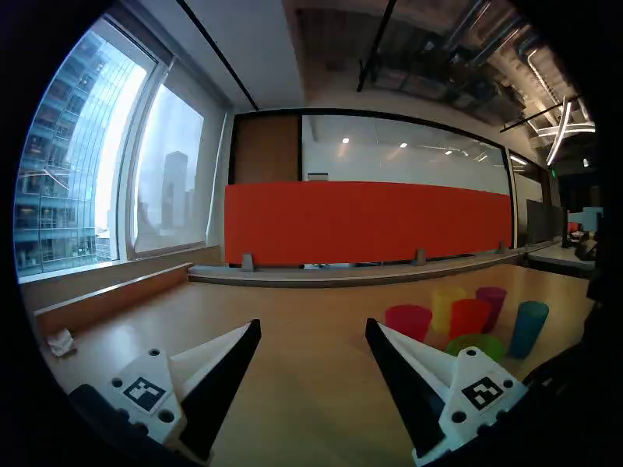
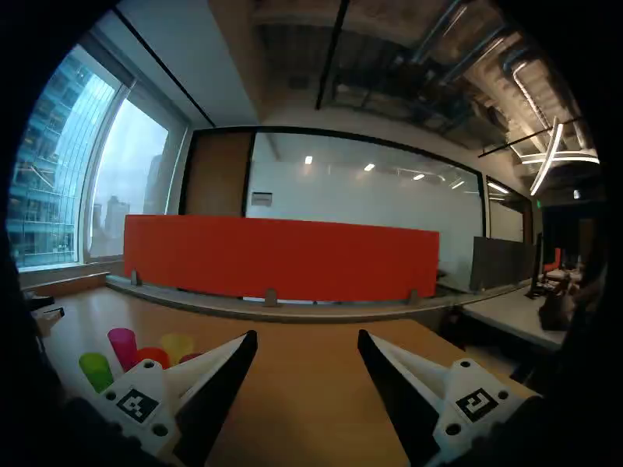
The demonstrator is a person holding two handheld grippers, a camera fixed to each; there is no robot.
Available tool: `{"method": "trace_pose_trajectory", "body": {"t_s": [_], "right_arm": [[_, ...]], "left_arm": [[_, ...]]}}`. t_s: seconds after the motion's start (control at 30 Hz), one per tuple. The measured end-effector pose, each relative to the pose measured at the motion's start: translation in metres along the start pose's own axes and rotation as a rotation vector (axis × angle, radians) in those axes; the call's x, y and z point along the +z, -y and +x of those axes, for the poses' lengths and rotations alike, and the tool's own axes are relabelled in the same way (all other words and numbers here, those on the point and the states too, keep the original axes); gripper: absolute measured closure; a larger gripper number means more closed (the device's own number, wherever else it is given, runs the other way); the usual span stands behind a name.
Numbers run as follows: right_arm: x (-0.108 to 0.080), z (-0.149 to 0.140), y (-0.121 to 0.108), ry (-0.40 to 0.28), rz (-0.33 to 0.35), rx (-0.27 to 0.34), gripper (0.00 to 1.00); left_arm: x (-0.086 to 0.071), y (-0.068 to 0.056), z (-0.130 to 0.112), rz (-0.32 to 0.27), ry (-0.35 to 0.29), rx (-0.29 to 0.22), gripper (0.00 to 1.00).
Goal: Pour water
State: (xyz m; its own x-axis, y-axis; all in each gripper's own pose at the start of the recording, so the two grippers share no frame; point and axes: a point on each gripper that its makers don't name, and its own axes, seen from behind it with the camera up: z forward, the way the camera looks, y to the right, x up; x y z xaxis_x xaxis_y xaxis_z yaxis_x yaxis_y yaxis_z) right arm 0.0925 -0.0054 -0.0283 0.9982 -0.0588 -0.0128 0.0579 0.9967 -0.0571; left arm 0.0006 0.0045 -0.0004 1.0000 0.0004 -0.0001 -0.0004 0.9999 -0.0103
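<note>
A cluster of plastic cups stands on the wooden table (image 1: 311, 327). In the left gripper view it lies to the right: a pink-red cup (image 1: 408, 321), a yellow cup (image 1: 447, 307), an orange-red cup (image 1: 469, 317), a magenta cup (image 1: 491, 305), a teal cup (image 1: 529, 328) and a green cup (image 1: 475, 345). My left gripper (image 1: 313, 335) is open with nothing between its fingers, left of the cups. In the right gripper view the green cup (image 2: 96, 370), magenta cup (image 2: 122, 347), a red cup (image 2: 153, 356) and yellow cup (image 2: 177, 346) sit at lower left. My right gripper (image 2: 307, 342) is open and empty, right of them.
A long red partition (image 1: 366, 222) runs along the table's far edge. Large windows (image 1: 86, 187) line the left wall above a wooden ledge. A crumpled white scrap (image 1: 61, 341) lies at the table's left. Another desk with dark objects (image 2: 545, 307) stands to the right.
</note>
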Motion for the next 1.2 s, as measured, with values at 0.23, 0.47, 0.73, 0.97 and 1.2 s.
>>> {"method": "trace_pose_trajectory", "body": {"t_s": [0.23,0.47,0.73,0.97,1.2], "right_arm": [[0.001,-0.010,0.001,-0.002,0.018,0.003,0.00],[0.010,-0.017,0.002,-0.025,0.021,-0.004,0.00],[0.018,-0.027,0.009,-0.053,0.049,0.008,0.00],[0.019,-0.048,0.011,-0.045,0.062,0.008,0.00],[0.019,-0.065,0.009,-0.033,0.059,0.008,0.00]], "left_arm": [[0.000,0.001,0.000,0.000,0.000,0.000,0.00],[-0.001,0.001,0.000,0.001,0.000,0.000,0.00],[0.000,0.000,0.000,0.000,0.000,0.000,0.00],[0.000,0.000,0.000,0.000,0.000,0.000,0.00],[0.000,0.000,0.000,0.001,0.000,0.000,0.00]]}}
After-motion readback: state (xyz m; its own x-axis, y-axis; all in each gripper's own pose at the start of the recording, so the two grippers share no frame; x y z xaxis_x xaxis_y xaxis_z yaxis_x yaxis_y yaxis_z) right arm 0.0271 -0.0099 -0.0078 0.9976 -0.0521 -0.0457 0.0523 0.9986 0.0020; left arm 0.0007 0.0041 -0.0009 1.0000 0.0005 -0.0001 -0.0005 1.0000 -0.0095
